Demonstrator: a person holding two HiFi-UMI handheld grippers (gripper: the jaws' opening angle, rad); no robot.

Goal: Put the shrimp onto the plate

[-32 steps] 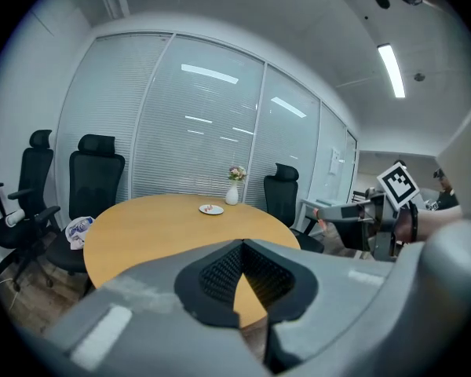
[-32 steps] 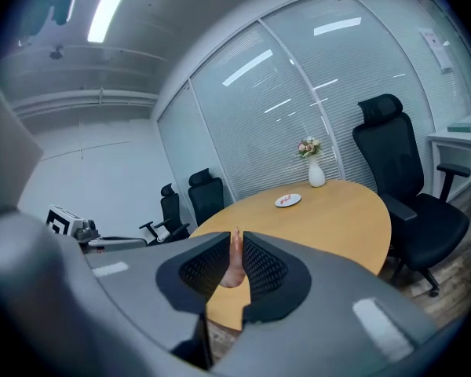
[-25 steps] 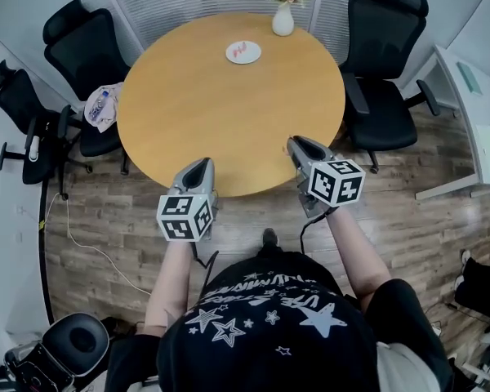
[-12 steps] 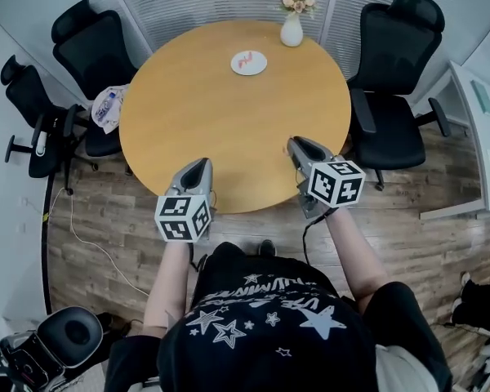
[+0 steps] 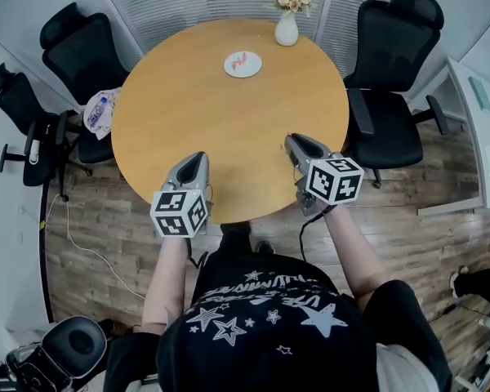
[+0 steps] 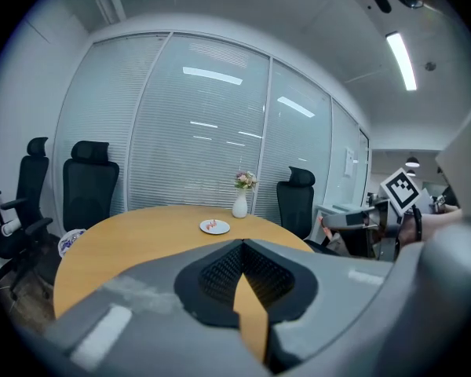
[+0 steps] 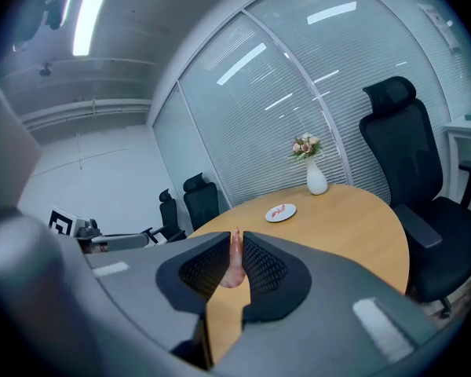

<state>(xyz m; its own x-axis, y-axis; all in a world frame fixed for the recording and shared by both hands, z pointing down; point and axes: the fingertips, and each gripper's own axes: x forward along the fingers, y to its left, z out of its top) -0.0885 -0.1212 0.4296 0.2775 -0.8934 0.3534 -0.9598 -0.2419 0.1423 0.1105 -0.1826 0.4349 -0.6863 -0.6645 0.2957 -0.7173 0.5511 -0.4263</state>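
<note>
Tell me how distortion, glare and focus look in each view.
Head view: the wide-angle lens bends the walls, and the round table is evenly lit and sharp. Left gripper view: strong fisheye with black corners, the ceiling light mirrored as streaks in the glass wall, and the near jaws soft. Right gripper view: the same fisheye, the ceiling light flares, and the shrimp between the jaws is slightly soft.

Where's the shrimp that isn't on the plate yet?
In the right gripper view, that shrimp is pinched between the right claw's jaws, over the near side of the round table, far from the plate.
</note>
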